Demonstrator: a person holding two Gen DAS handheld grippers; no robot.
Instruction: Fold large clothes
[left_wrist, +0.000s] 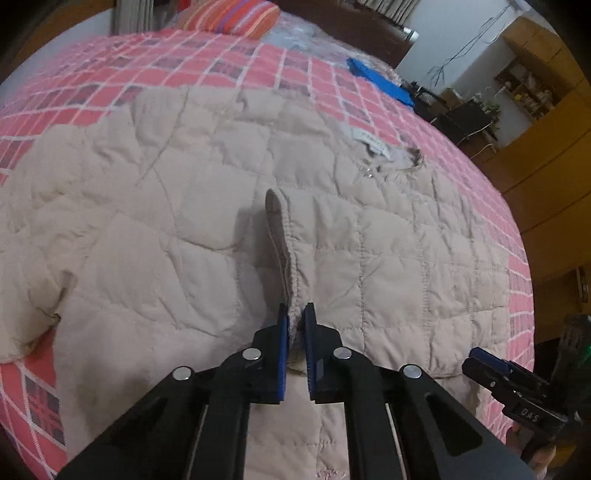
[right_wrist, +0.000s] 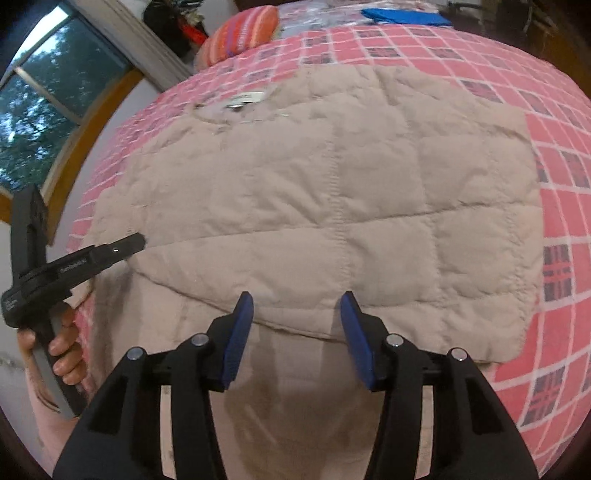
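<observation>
- Pink checked bedspread (left_wrist: 110, 77) is covering the bed; an orange striped pillow (right_wrist: 242, 31) is lying at its far end.
- Beige quilted jacket (right_wrist: 332, 177) is lying spread across the bedspread, partly folded over itself.
- Left claw (left_wrist: 295, 325) is clenching a raised jacket edge between its blue pads (left_wrist: 282, 354).
- Right claw (right_wrist: 295, 332) is hovering released over the jacket's near hem.

Home bedroom. Bed (left_wrist: 369, 92) w/ pink checked cover fills both views; striped pillow (left_wrist: 236, 16) at the head, blue cloth (left_wrist: 380, 79) near the far edge. Window (right_wrist: 48, 85) w/ wood frame beside bed, trees outside. Wooden cupboards (left_wrist: 554, 122) & cluttered shelves (left_wrist: 524, 88) along far wall; cables (left_wrist: 465, 48) hang down the white wall.
</observation>
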